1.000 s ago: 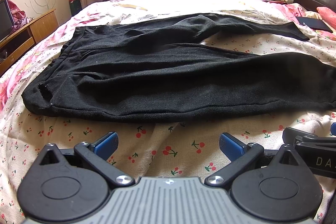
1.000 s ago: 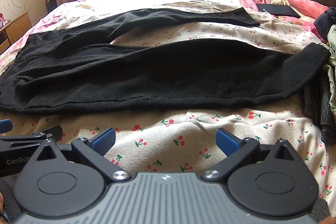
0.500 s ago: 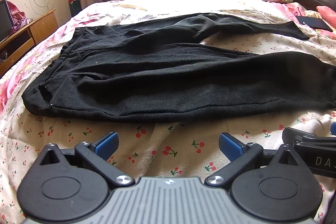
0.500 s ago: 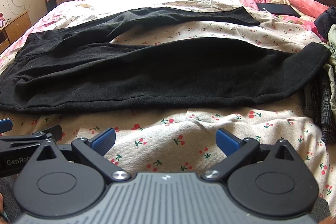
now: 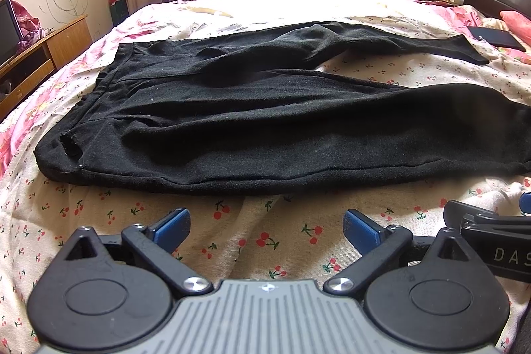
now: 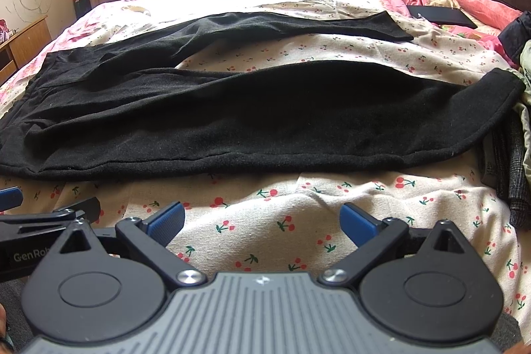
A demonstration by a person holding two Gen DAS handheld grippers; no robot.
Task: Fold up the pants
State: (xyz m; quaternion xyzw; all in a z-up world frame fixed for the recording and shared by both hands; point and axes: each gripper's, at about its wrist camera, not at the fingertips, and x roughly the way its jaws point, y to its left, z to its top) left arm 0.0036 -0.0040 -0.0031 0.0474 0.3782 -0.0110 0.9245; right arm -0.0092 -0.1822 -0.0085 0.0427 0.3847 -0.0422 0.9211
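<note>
1. black fleecy pants (image 5: 265,125) lie spread flat on the bed (image 5: 232,241), on a cherry-print sheet. waistband at the left, both legs running right, splayed in a v with sheet showing between them.
2. left tool (image 5: 267,228) hovers low over bare sheet just short of the near leg's edge. fingers wide apart, holding nothing.
3. right tool (image 6: 262,221) sits beside it, same pose. fingers wide apart, nothing held, also short of the fabric.
4. judgement: no fold made yet. the step in hand looks like the approach for the first lengthwise fold, near leg over far leg.
5. to do it well: left tool should pinch the near waistband corner (image 5: 56,155), right tool the near cuff (image 6: 497,88). bite through both layers of the thick fabric, not just the top one.
6. lift both ends together and carry them across evenly, so the near leg lands on the far leg (image 6: 298,22) with edges lined up.
7. risk: clothes pile (image 6: 507,161) touches the near cuff at right, so the right tool could snag it.
</note>
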